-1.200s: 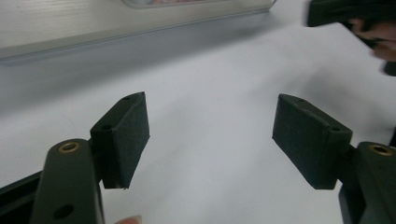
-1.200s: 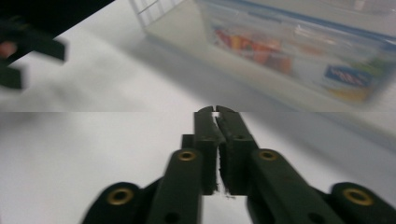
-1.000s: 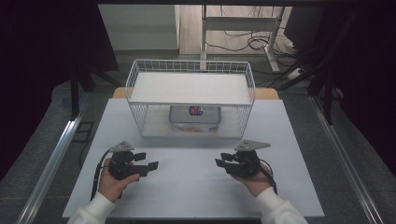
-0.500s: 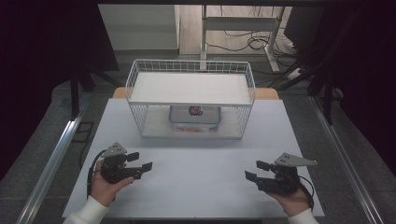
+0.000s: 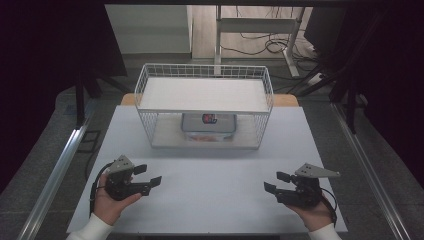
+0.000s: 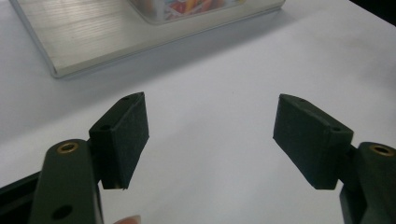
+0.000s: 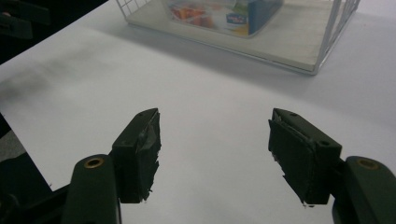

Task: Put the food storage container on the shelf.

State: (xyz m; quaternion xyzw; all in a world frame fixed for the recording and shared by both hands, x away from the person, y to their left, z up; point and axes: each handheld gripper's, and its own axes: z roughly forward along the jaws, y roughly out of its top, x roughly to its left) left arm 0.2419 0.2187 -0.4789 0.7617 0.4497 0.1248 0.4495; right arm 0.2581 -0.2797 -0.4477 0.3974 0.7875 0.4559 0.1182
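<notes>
A white two-level wire rack (image 5: 205, 95) stands at the back middle of the white table (image 5: 210, 200). On its lower board lies a clear food container with a blue lid (image 5: 208, 125), also seen as the container (image 7: 224, 14) and the container (image 6: 187, 7). My left gripper (image 5: 149, 174) rests at the front left, held in a hand, open and empty; its jaws (image 6: 210, 135) stand wide apart over bare tabletop. My right gripper (image 5: 276, 182) sits at the front right, likewise open with nothing in it (image 7: 215, 149). Both point toward the table's middle, well short of the rack.
The rack's wire wall (image 7: 336, 28) and its pale base board (image 6: 116, 32) lie ahead of the grippers. Metal rails (image 5: 55, 170) run along both sides of the table. Desk legs and cables (image 5: 260, 40) stand on the floor behind.
Both grippers have moved apart: the right one has gone right and toward the front edge, the left one a little to the left. Over the last half second they have held still.
</notes>
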